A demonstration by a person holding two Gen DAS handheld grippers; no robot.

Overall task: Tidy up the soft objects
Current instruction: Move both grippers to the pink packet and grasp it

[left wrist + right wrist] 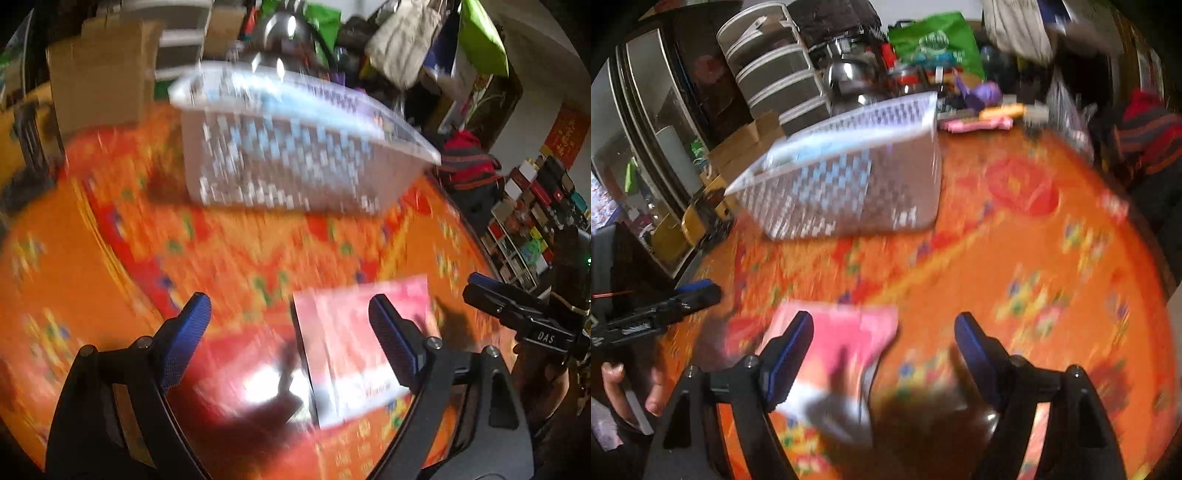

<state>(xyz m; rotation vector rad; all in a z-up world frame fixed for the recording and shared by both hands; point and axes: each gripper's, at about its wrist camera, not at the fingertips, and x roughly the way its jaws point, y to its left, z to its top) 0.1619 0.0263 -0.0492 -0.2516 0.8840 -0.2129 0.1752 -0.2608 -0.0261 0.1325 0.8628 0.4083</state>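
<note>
- So far, something light blue lies inside the white basket [295, 147], which stands at the far side of the orange tablecloth [74, 258]; I judge that part done.
- Pink packet [354, 339] lies on the cloth, near me, not in the basket.
- My left gripper [288, 325] is spread wide, empty, over the packet.
- My right gripper [884, 343] is likewise spread, holding nothing.
- Remaining: grasp packet, place in basket.

The surface [1052, 258] wears glossy orange patterned cloth. The basket [849, 184] is woven translucent plastic. The pink packet [849, 343] looks shiny. Each hand-held gripper's pads [184, 339] are textured blue.
</note>
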